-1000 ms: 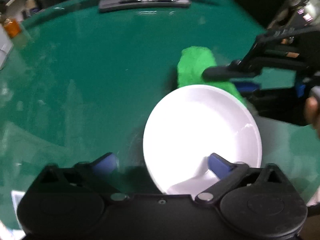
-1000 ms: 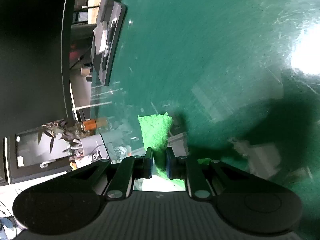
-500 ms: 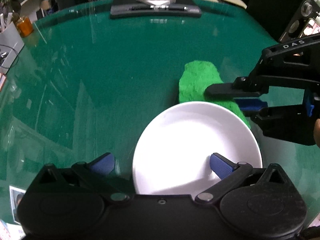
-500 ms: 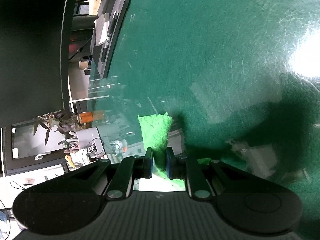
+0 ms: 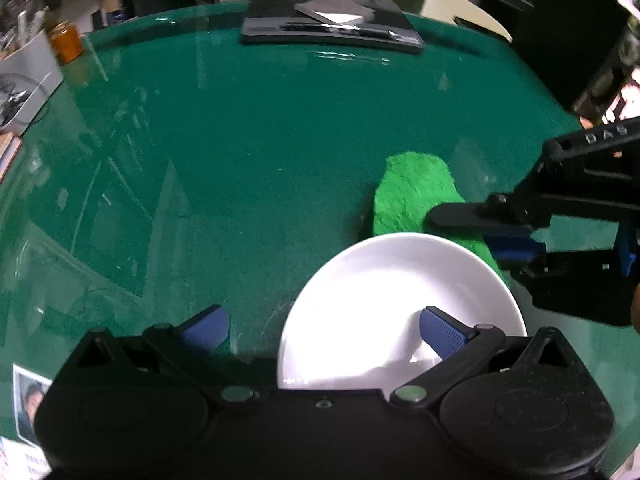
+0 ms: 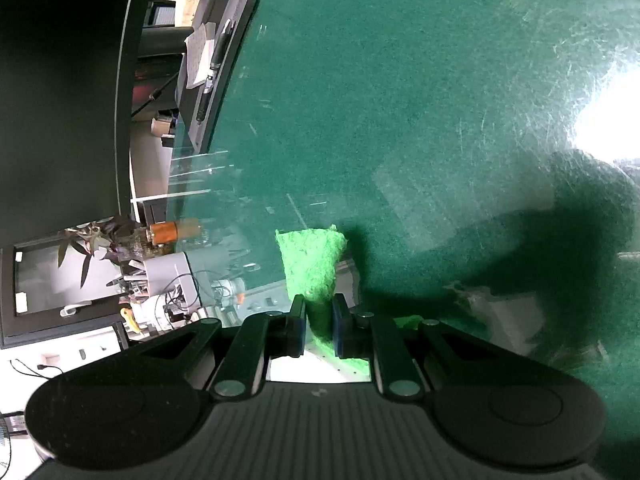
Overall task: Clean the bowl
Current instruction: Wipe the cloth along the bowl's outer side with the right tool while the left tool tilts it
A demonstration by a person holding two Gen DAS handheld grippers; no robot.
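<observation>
A white bowl (image 5: pixel 400 300) sits on the green glass-topped table (image 5: pixel 240 160), close under my left gripper (image 5: pixel 323 312). That gripper is open wide: its right blue pad (image 5: pixel 444 332) is inside the bowl and its left pad (image 5: pixel 204 328) is outside, clear of the near rim. A bright green cloth (image 5: pixel 412 196) lies at the bowl's far rim. My right gripper (image 5: pixel 480 232) comes in from the right, shut on it. In the right wrist view the cloth (image 6: pixel 314 260) sticks out forward between that gripper's (image 6: pixel 318 308) closed pads. A strip of white bowl shows just below.
A black stand (image 5: pixel 332 28) with a pen and papers sits at the table's far edge, also visible as the stand (image 6: pixel 208 60) in the right wrist view. An orange jar (image 5: pixel 66 42) and a white container (image 5: pixel 24 72) are at the far left. A photo card (image 5: pixel 30 400) lies near left.
In the left wrist view the bowl now sits lower and looks flatter than a second ago. The right gripper still holds the cloth at the far rim. Both grippers' jaws are unchanged.
</observation>
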